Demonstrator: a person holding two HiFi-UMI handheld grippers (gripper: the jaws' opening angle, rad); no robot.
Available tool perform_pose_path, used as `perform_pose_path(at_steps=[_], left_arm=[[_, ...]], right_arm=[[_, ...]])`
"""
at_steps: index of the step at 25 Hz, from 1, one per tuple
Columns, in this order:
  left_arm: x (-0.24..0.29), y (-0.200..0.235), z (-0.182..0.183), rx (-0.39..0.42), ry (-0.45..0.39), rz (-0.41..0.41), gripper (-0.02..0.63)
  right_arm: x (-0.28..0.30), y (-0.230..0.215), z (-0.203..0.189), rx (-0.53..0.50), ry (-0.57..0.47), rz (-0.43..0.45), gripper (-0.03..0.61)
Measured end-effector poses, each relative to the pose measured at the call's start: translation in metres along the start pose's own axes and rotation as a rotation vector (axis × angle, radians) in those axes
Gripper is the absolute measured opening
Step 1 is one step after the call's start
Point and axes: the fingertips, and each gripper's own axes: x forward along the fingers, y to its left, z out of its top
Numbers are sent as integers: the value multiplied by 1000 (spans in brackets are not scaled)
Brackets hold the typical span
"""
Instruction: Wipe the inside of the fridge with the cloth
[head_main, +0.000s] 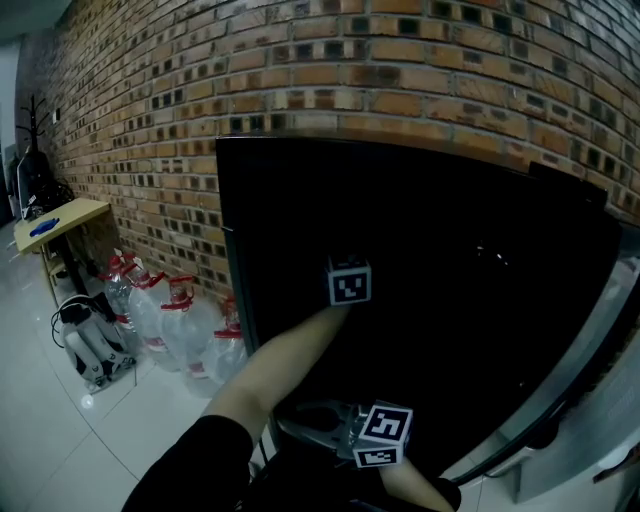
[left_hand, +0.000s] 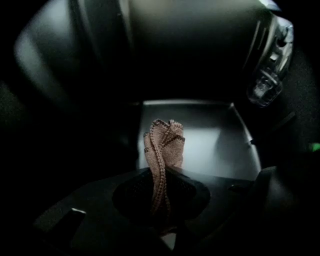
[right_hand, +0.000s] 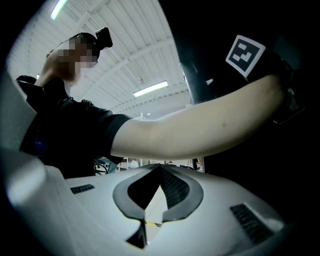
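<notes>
The black fridge stands open, and its inside is very dark. My left forearm reaches into it; only the left gripper's marker cube shows there, the jaws lost in the dark. In the left gripper view, the left gripper is shut on a brownish knitted cloth, which stands bunched up above the jaws over a pale fridge shelf. The right gripper is shut with nothing in it and faces the person's left arm. Its marker cube sits low, in front of the fridge.
The fridge door swings out at the right. Several large water bottles stand on the floor left of the fridge against the brick wall. A yellow table and a small white machine lie further left.
</notes>
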Motion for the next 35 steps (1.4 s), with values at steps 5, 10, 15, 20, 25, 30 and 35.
perform_pose_path(at_steps=[5,10,15,20,25,30,35], left_arm=[[-1,2,-2,41,-8,29,54],[-4,7,0,68,-17,103,54],[-24,-17,2,-74,-59,-55,52],[-61,-88,-4,-147,-74,-340,52],[-77,-129,-33,-215,-33,-519,52],[-85,-158,-60,-287,-22,-638,52],[-82,-183,-67,-344,-30,-758,54]], right_arm=[[1,-2,-3,12,-7,-7,5],[-10,-16,-10,15,4,-168,5],[-15,-12,-19,-5,27,-203,5],[-10,5,-32,34,27,-140,5],[-3,10,-46,32,67,-159,5],[-16,18,-50,63,38,-151,5],[-11,28,-55,52,58,-72,5]])
